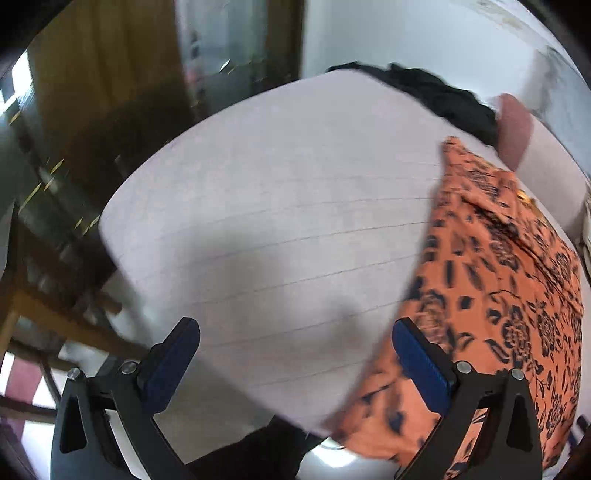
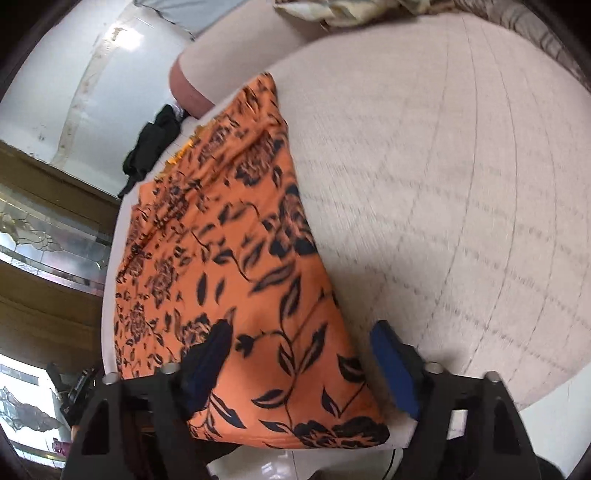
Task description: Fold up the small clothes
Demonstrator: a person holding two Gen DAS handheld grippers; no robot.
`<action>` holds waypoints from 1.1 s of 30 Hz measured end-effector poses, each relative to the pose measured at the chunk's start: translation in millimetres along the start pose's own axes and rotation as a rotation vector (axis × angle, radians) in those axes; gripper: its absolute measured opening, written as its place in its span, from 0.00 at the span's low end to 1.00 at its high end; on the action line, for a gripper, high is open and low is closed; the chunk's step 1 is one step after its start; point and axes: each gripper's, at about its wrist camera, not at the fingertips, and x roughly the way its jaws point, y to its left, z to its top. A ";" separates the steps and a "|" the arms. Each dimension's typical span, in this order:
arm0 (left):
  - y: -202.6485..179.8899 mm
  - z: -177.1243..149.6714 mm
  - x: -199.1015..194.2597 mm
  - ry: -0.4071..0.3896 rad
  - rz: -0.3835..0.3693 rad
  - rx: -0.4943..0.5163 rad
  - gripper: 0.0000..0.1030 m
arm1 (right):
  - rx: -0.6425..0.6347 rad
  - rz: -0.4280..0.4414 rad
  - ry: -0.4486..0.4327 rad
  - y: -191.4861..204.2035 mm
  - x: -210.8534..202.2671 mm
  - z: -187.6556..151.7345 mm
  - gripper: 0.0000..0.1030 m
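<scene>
An orange garment with a dark floral print (image 1: pixel 495 295) lies spread on the pale quilted bed surface (image 1: pixel 280 206), reaching the near edge. It fills the left half of the right wrist view (image 2: pixel 229 251). My left gripper (image 1: pixel 291 332) is open and empty, hovering over bare bed just left of the garment's edge. My right gripper (image 2: pixel 301 334) is open and empty, its fingers straddling the garment's near right corner from above.
A black garment (image 1: pixel 443 96) lies bunched at the bed's far edge, also in the right wrist view (image 2: pixel 153 144). A pinkish bolster (image 2: pixel 188 81) and crumpled bedding (image 2: pixel 332 11) sit beyond. Wooden furniture (image 1: pixel 48 314) stands left of the bed.
</scene>
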 end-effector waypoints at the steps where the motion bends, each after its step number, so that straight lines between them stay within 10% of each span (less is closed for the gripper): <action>1: 5.5 -0.1 0.8 0.014 0.007 -0.014 1.00 | -0.001 -0.003 -0.006 -0.6 0.8 -2.3 0.70; 15: -27.7 -22.6 28.0 0.235 -0.011 0.101 1.00 | -0.094 0.020 0.019 10.1 4.8 -17.3 0.46; 26: -56.6 -34.1 26.2 0.295 -0.140 0.155 0.29 | -0.083 0.022 0.020 7.5 7.3 -15.9 0.48; 33: -57.0 -30.6 28.5 0.320 -0.203 0.144 0.48 | -0.089 0.022 0.016 8.4 7.1 -17.9 0.48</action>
